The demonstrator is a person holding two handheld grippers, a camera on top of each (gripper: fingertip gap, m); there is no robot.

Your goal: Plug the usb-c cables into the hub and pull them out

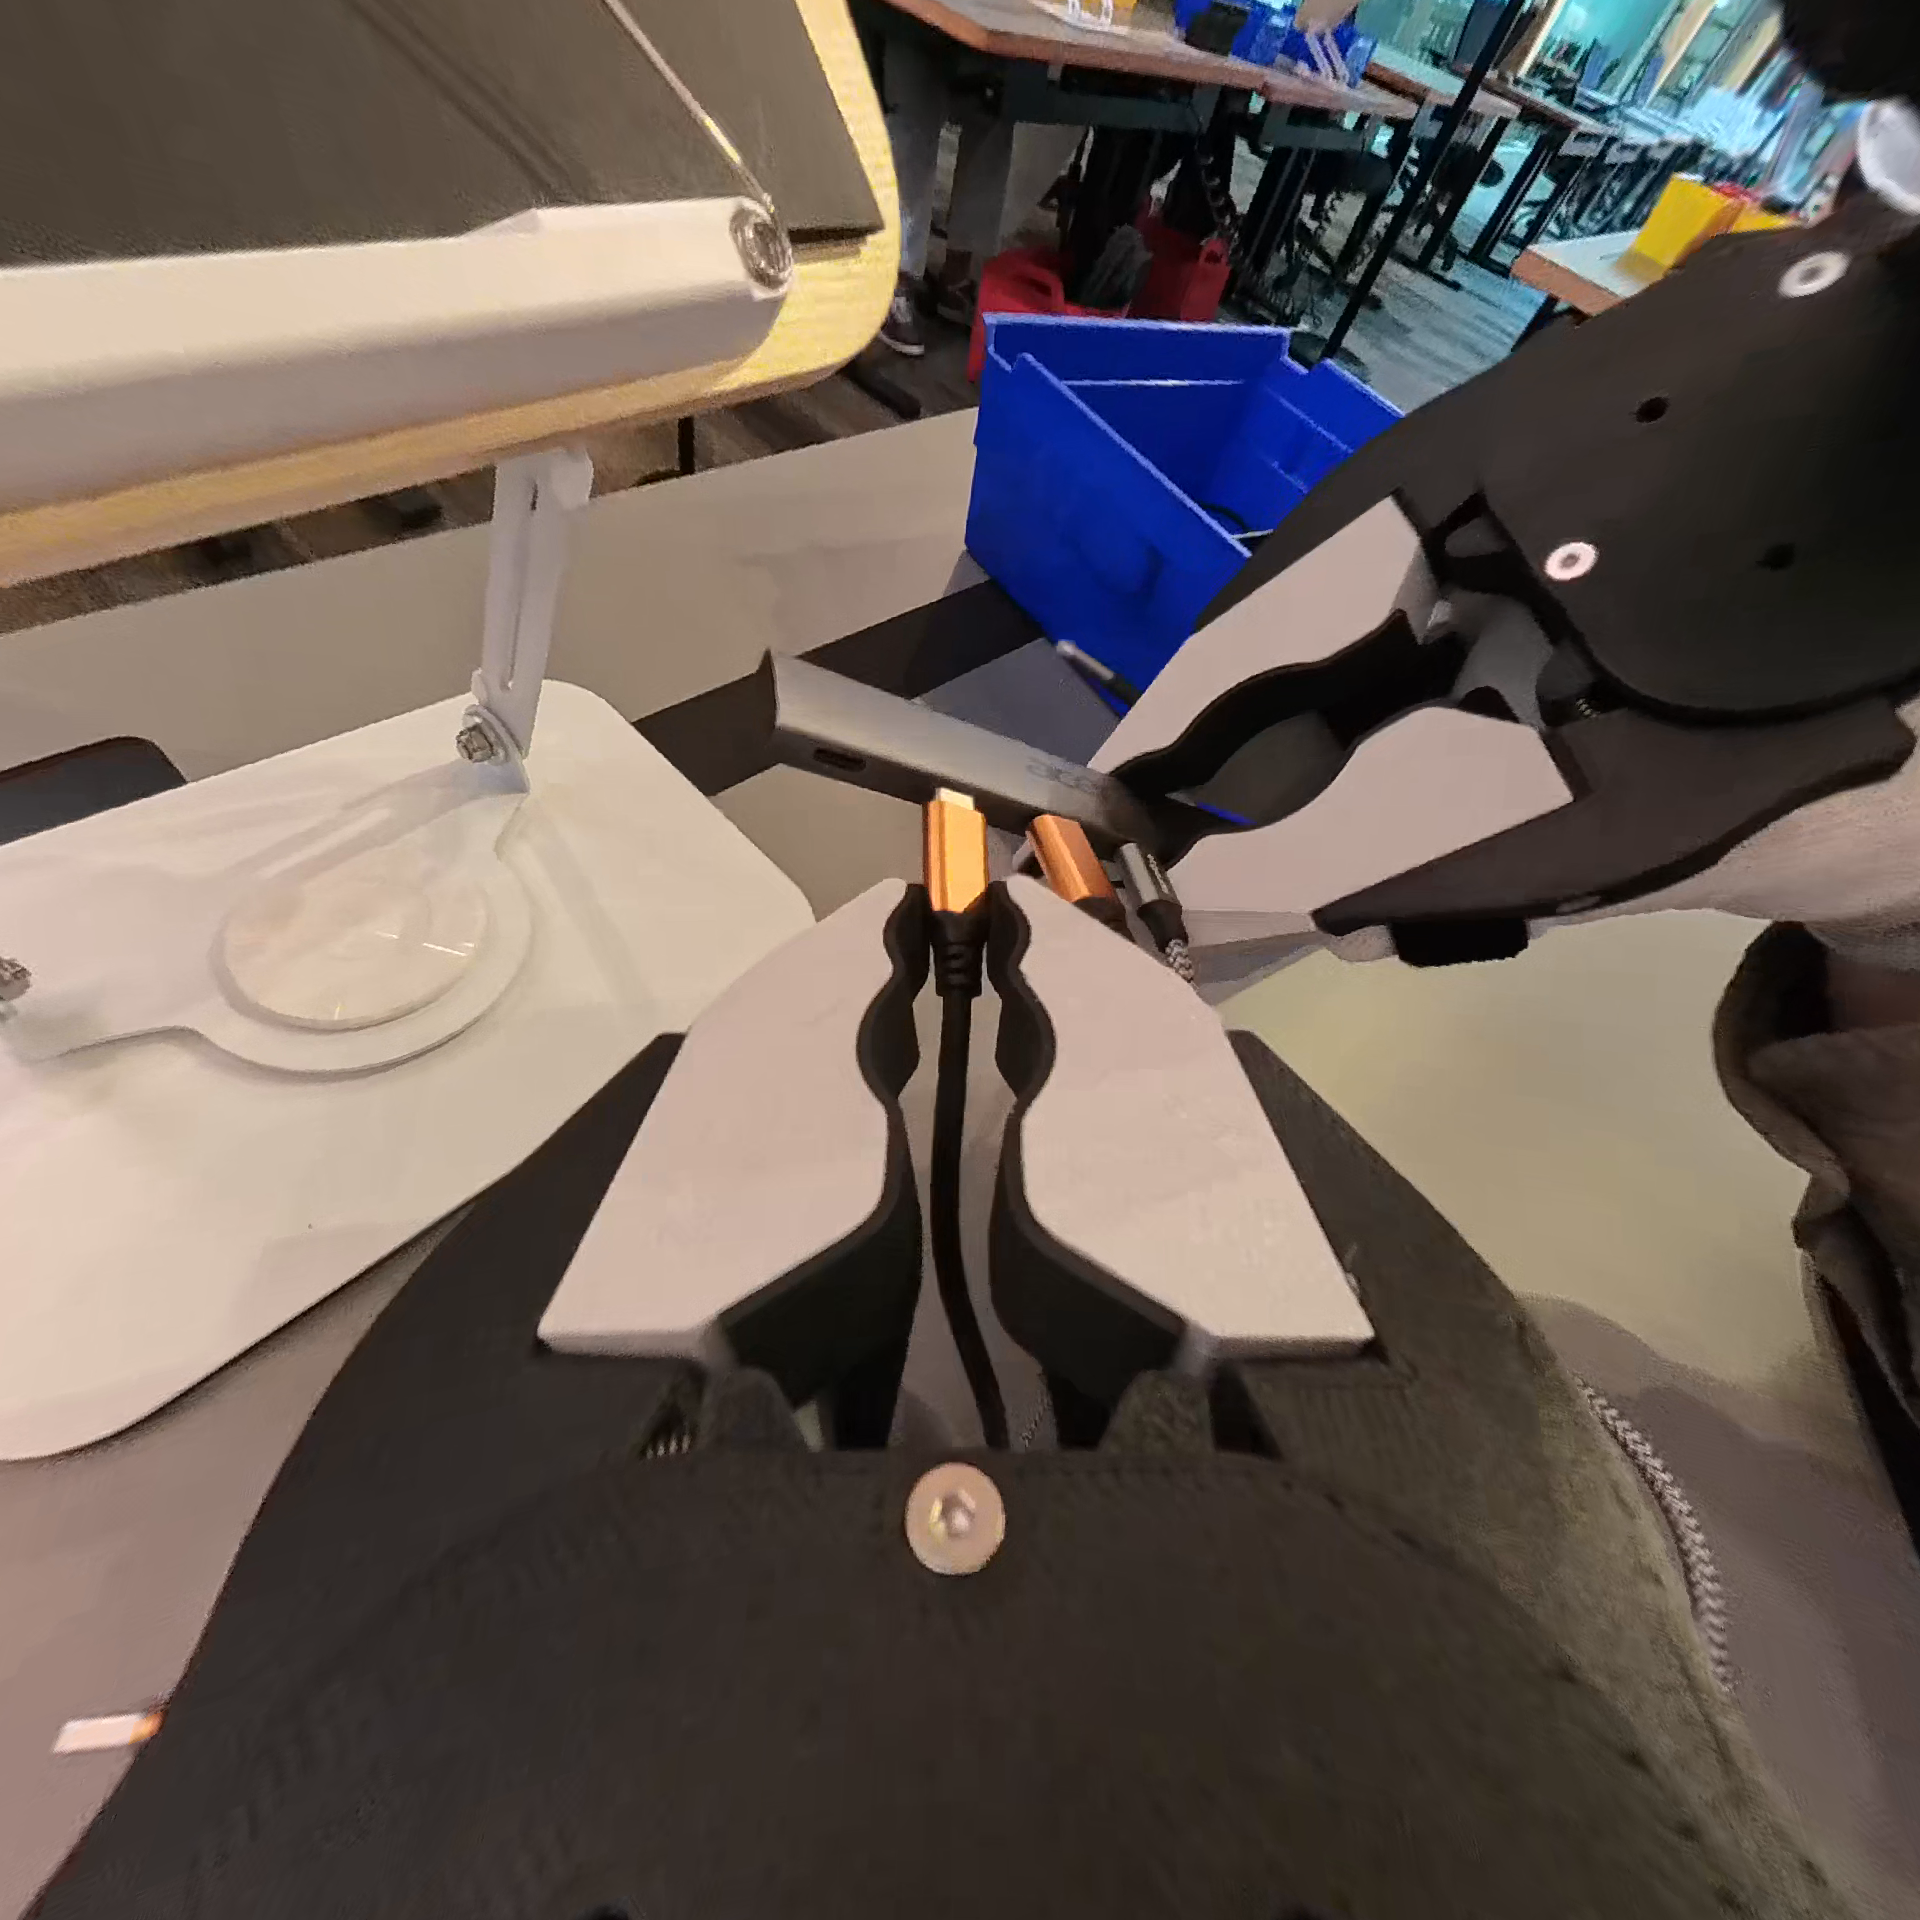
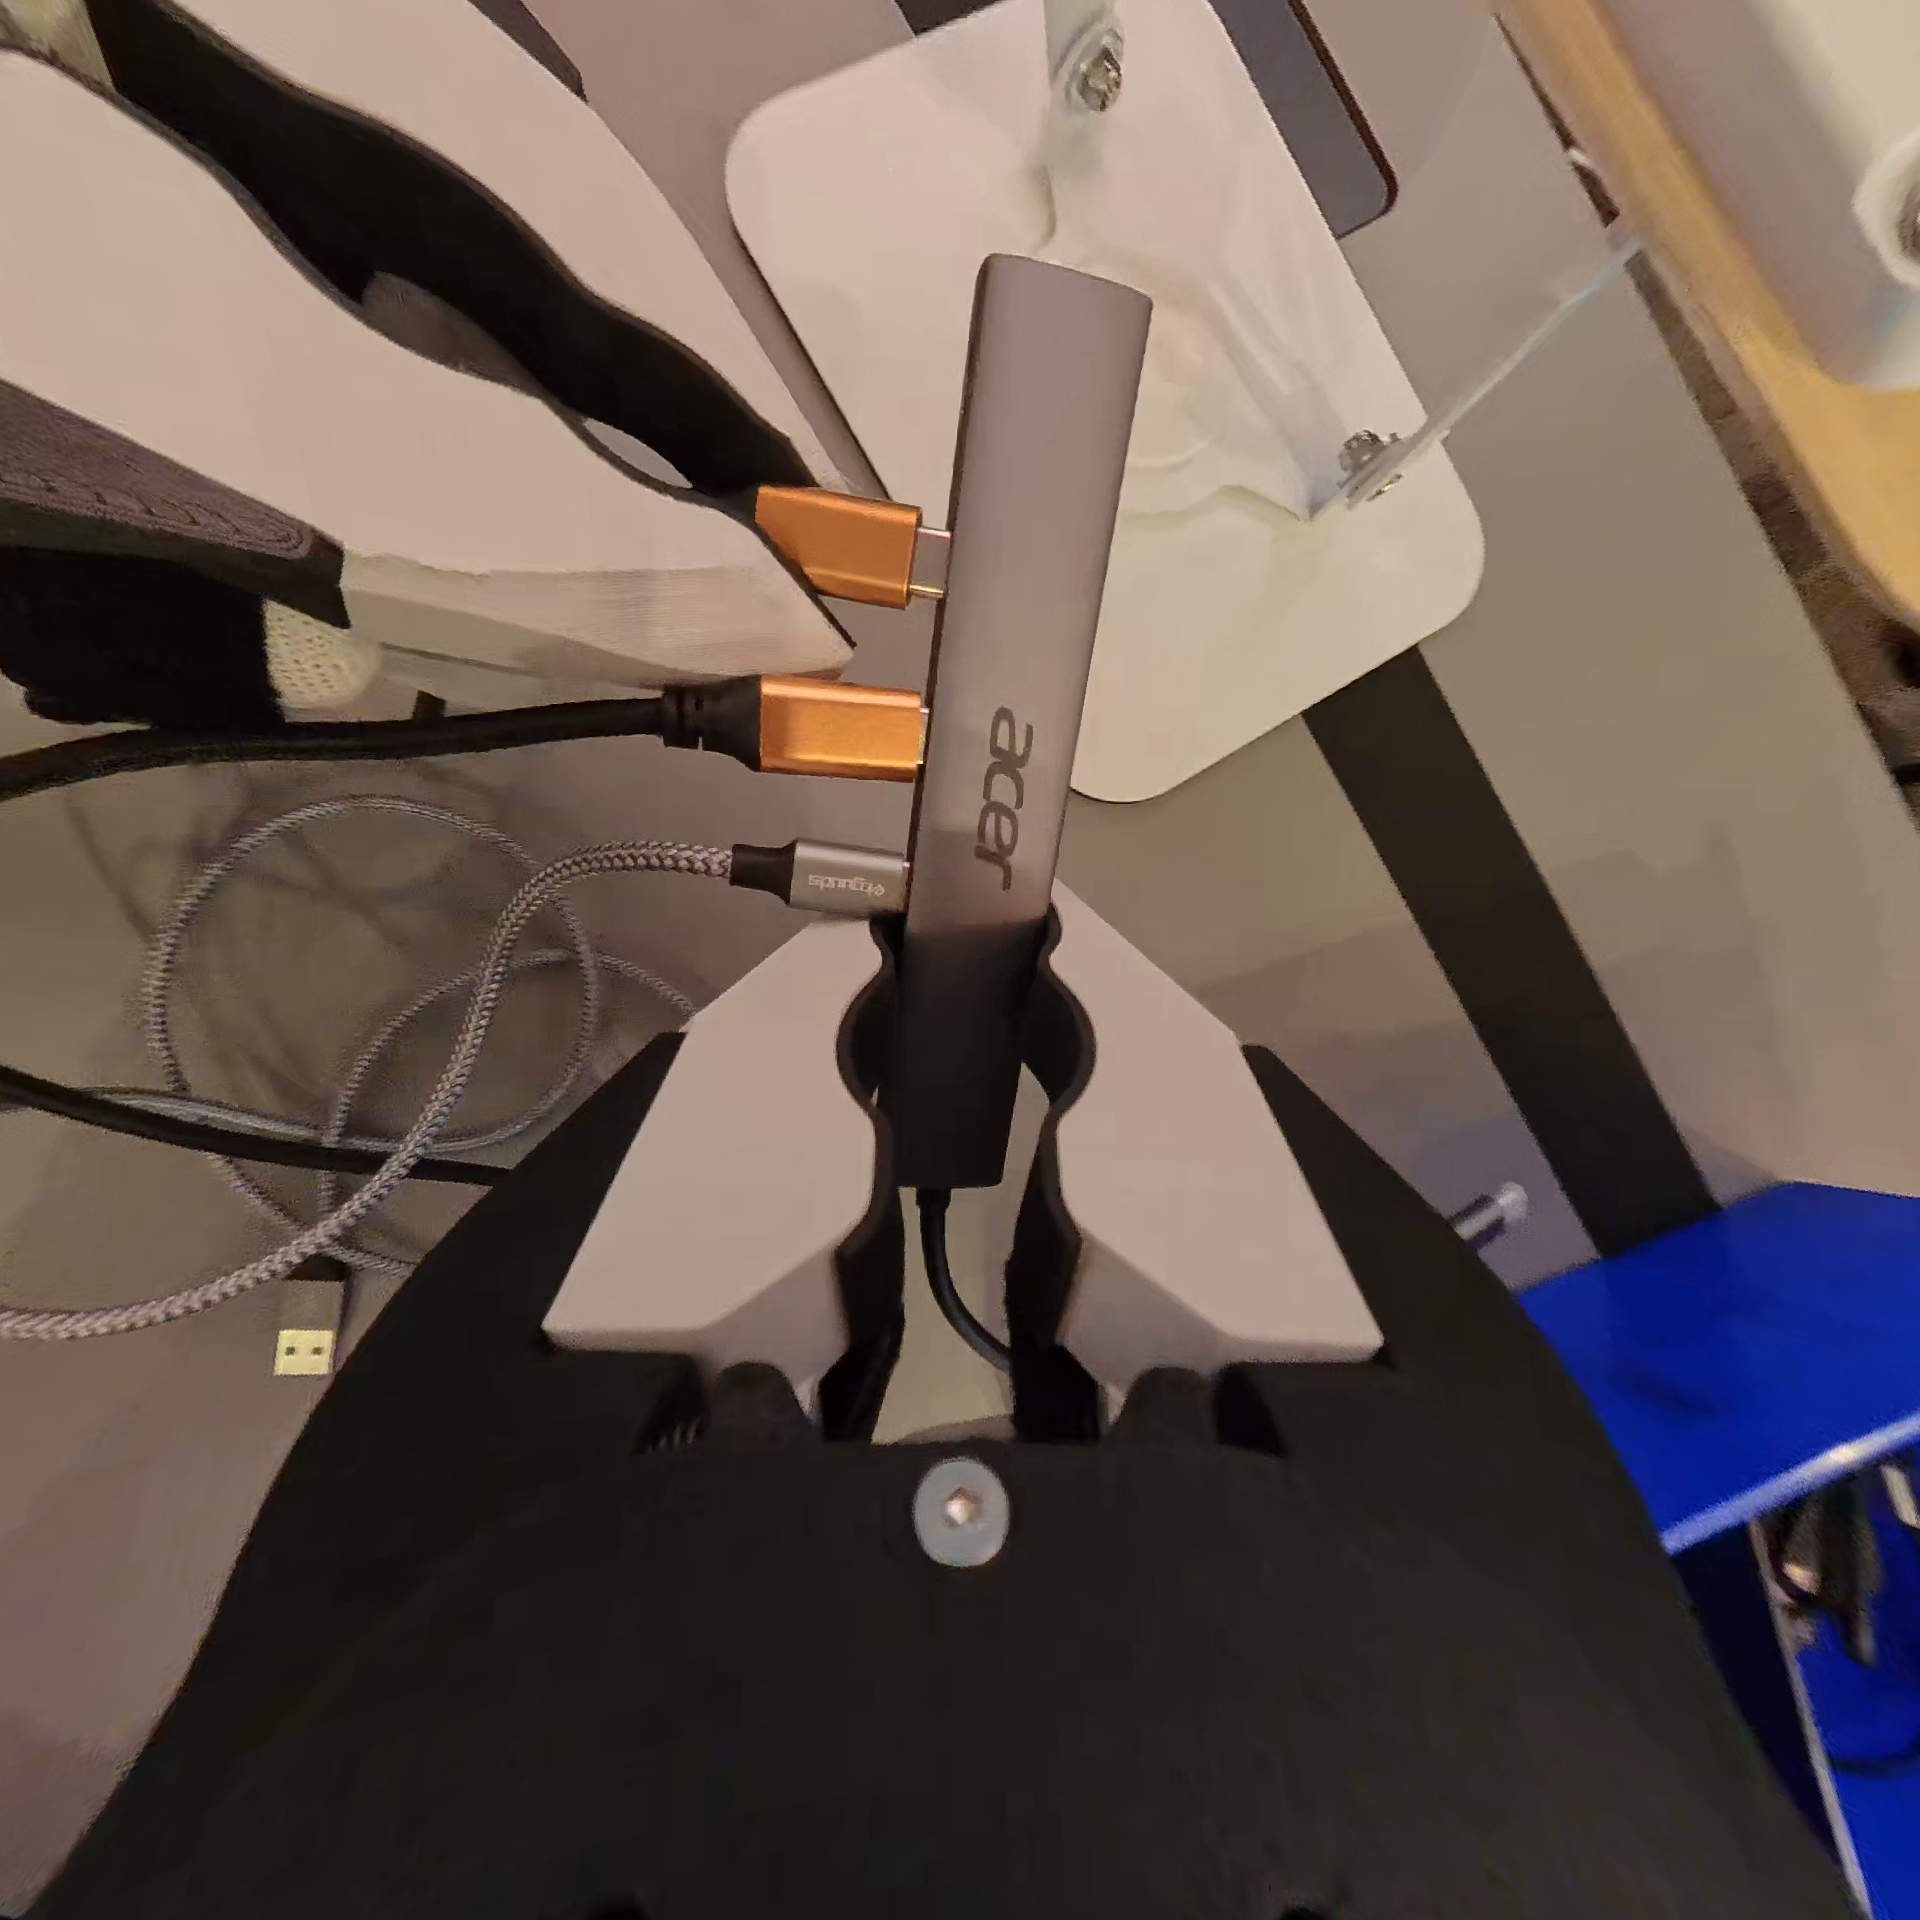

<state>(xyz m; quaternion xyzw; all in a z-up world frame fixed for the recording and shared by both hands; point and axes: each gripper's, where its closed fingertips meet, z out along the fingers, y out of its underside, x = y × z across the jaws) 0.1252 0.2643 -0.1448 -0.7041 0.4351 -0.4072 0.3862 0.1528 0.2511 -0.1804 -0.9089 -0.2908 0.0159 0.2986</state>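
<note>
Right wrist view: the right gripper (image 2: 961, 997) is clamping the near end of the grey hub (image 2: 1029, 582) and holding it above the worktop (image 2: 1621, 790), long axis running straight away from the camera. Three plugs are lining the hub's left edge. The silver braided cable's plug (image 2: 831, 881) and the middle orange plug (image 2: 842, 725) are sitting flush in their ports. The far orange plug (image 2: 840, 559) is showing bare metal at its tip, so it is only partly seated or partly drawn; which of the two cannot be told.

In the left wrist view, the left gripper (image 1: 958, 914) is pinching that orange plug (image 1: 956, 850) by its rear, the black cable (image 1: 954, 1164) trailing back between its fingers. The plug's axis is lying square to the hub (image 1: 935, 740) and in line with the gripper's fingers, so the coming move appears to be a straight push or pull along the gripper's own line while the right gripper (image 1: 1174, 805) is bracing the hub. One empty port is showing farther along the hub's edge. A white stand base (image 1: 343, 1091) and a blue bin (image 1: 1122, 488) are sitting nearby on the worktop.
</note>
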